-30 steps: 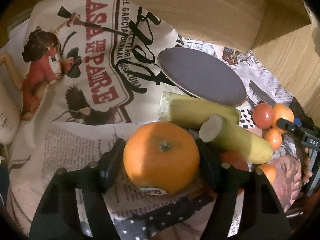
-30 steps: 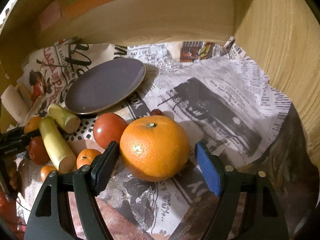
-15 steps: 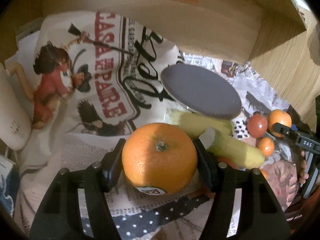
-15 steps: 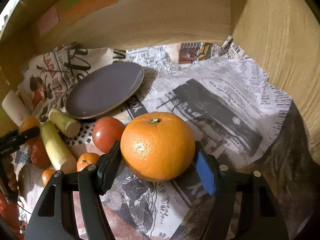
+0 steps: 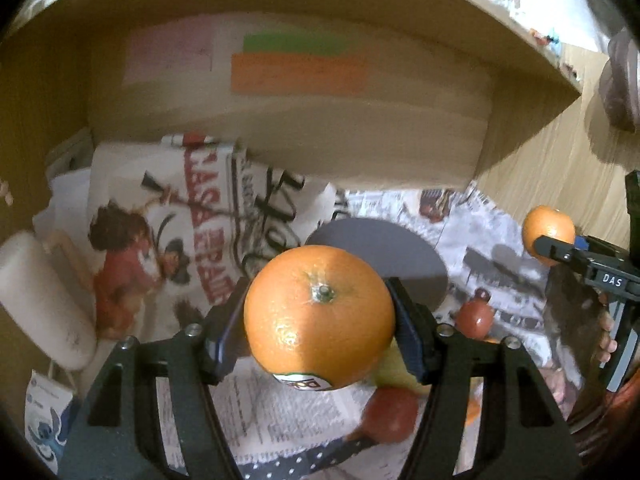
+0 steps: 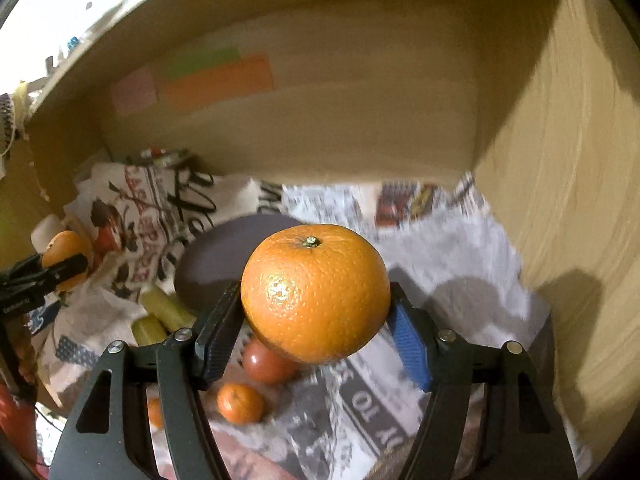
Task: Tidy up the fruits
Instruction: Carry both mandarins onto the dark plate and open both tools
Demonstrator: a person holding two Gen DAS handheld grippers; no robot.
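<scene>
My left gripper is shut on a stickered orange and holds it in the air above the newspaper. My right gripper is shut on a second orange, also lifted. Each gripper shows in the other's view, at the right edge of the left wrist view and the left edge of the right wrist view. A dark grey plate lies empty behind both oranges; it also shows in the right wrist view. Tomatoes, small mandarins and two banana pieces lie below on the paper.
Wooden walls close the back and right side, with coloured sticky notes on the back wall. A white cylinder lies at the left. Newspaper covers the floor.
Both grippers have lifted their oranges up off the newspaper. The right gripper closed on its orange first. The views now tilt up toward the back wall.
</scene>
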